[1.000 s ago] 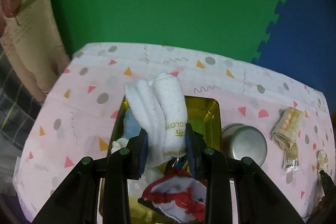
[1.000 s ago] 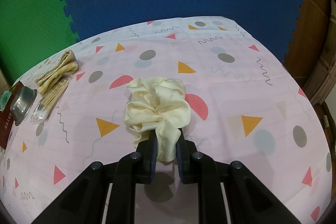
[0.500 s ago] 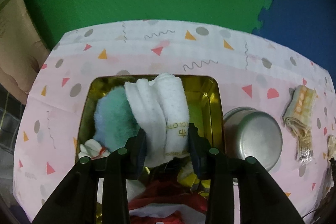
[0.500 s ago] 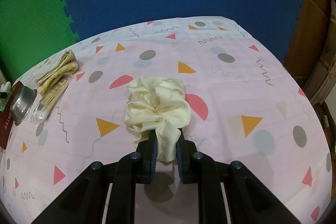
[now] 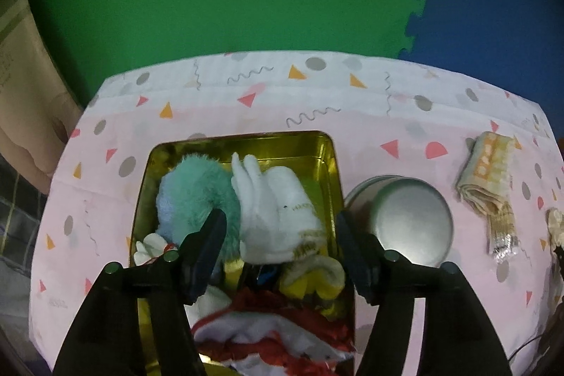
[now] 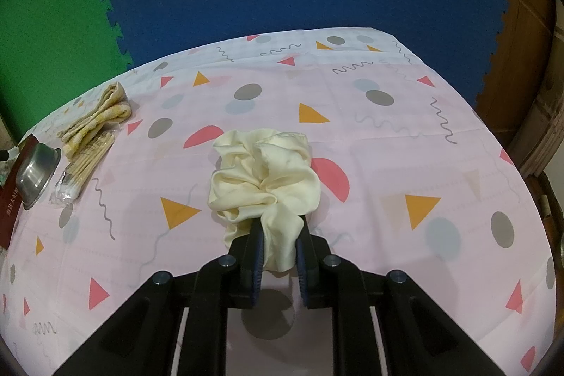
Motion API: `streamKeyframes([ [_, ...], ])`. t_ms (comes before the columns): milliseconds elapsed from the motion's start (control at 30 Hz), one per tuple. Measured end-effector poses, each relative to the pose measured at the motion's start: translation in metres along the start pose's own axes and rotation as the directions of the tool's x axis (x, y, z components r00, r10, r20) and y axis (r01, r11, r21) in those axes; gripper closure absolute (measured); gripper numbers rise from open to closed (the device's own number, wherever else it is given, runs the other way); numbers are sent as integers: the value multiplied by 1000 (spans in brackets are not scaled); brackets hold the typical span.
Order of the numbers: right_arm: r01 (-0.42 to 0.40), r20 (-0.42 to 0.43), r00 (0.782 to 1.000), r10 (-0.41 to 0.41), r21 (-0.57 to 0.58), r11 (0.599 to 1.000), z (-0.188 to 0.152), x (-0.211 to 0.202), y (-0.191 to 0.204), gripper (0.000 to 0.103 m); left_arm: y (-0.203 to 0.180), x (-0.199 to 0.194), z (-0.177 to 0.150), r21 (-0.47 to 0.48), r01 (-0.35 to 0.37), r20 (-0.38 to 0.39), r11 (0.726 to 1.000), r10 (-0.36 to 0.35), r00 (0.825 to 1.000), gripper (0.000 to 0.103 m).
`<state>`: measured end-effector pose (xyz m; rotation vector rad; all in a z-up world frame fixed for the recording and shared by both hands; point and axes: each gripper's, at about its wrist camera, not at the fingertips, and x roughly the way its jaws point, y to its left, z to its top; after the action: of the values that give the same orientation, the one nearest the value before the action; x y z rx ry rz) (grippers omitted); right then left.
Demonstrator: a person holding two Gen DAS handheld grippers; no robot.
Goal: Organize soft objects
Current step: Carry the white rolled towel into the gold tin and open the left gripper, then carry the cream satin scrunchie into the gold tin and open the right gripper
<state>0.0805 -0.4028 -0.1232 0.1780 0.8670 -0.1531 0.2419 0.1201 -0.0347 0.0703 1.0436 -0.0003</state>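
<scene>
Left gripper (image 5: 278,252), over the near half of the gold tin (image 5: 331,157): jaws opening, pads clear of the cloth on both sides. White rolled towel (image 5: 278,210) lies between them, resting inside the tin on the other soft things, not gripped.

Nearest in the tin: red-and-white cloth (image 5: 268,333), a yellow piece (image 5: 313,277). Further in, teal fluffy item (image 5: 197,192) touching the towel's left side. Steel bowl (image 5: 412,217) just right of the tin; folded yellow checked cloth (image 5: 486,171) beyond that, well apart.

Right gripper (image 6: 278,252): narrow, pinching the near lobe of the cream scrunchie (image 6: 264,171), which hangs just above the pink tablecloth (image 6: 387,129), casting a shadow below.

Handling, as I judge it:
- Scrunchie: very light, limp, satin-looking, so likely slippery. A pinch on one gathered fold holds; a thin single layer could slide out.
- Towel: light, springy, may unroll once freed. Best taken across the middle of the roll.
- Nothing fragile. Main risk is cloth snagging on a pad or spilling over the tin's rim.
</scene>
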Motion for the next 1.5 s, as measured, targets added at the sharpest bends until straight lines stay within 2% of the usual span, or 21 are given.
streamKeyframes([
  [233,6,-1,1000,-6,-7,1000,0,0,1,87,-4,-38,-18,-13,-16,90,1000,17,996,38],
  [333,8,-1,1000,-8,-9,1000,1,0,2,87,-5,-51,-30,-13,-50,125,999,51,991,33],
  [433,15,-1,1000,-15,-16,1000,1,1,2,87,-8,-65,-48,9,-43,155,999,41,987,30],
  [600,36,1,999,-36,-35,999,0,0,7,87,-6,-74,-71,7,-40,163,999,39,986,30],
  [767,46,4,999,-46,-50,998,0,-1,9,88,2,-79,-88,-15,-78,182,997,80,980,29],
  [800,42,6,999,-42,-47,998,0,-2,8,92,3,-80,-90,-21,-82,184,996,85,979,29],
  [967,28,13,1000,-28,-31,999,-1,-6,11,95,16,-81,-100,-77,-92,195,993,105,975,29],
  [1067,29,18,999,-28,-26,999,-1,-9,17,95,24,-81,-104,-117,-74,194,990,96,976,29],
  [1267,14,44,999,-12,-50,999,3,-25,35,95,38,-82,-110,-179,-87,200,980,122,972,28],
  [1500,-37,74,996,43,-73,997,9,-45,60,95,52,-85,-119,-230,-85,210,970,135,968,28],
])
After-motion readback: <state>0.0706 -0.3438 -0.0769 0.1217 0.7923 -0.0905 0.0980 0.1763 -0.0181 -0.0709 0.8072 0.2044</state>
